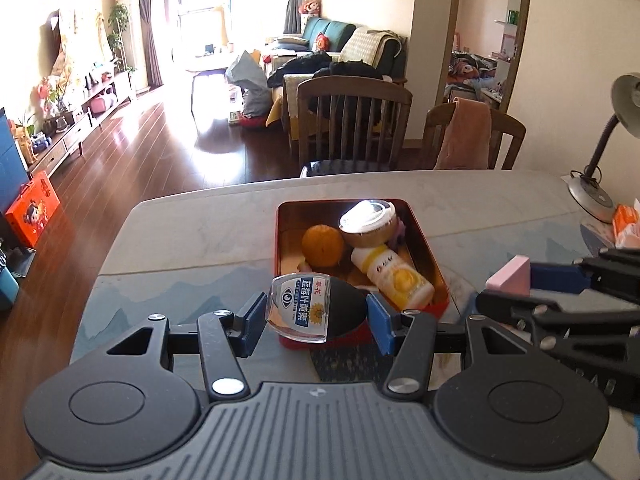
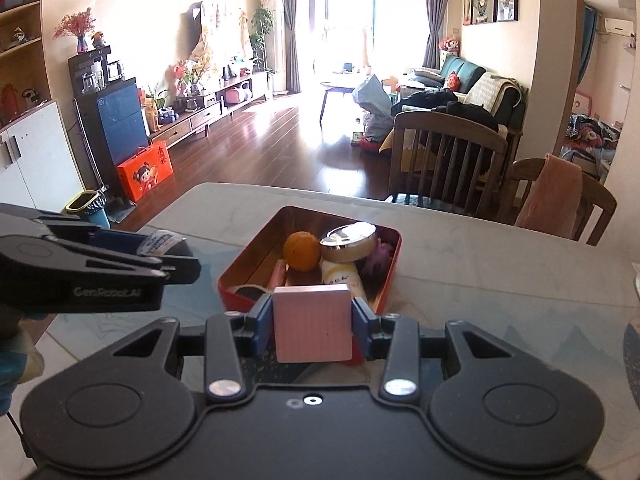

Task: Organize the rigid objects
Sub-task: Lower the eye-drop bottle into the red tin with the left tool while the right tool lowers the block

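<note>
A red tin tray (image 1: 426, 246) (image 2: 390, 280) sits on the table and holds an orange (image 1: 322, 246) (image 2: 301, 251), a round silver-lidded jar (image 1: 368, 220) (image 2: 350, 242) and a yellow-white bottle (image 1: 394, 276) lying on its side. My left gripper (image 1: 316, 316) is shut on a black oval case with a clear blue-labelled sleeve (image 1: 304, 308), held over the tray's near edge. My right gripper (image 2: 312, 328) is shut on a pink box (image 2: 313, 322) just before the tray's near edge. The pink box also shows in the left wrist view (image 1: 510, 276), and the left gripper in the right wrist view (image 2: 176, 258).
A grey desk lamp (image 1: 596, 196) and an orange packet (image 1: 628, 226) stand at the table's right. Two wooden chairs (image 1: 352, 120) (image 2: 444, 160) stand behind the far edge, one draped with a pink towel (image 1: 466, 136). The table (image 2: 500, 264) has a patterned mat on its near part.
</note>
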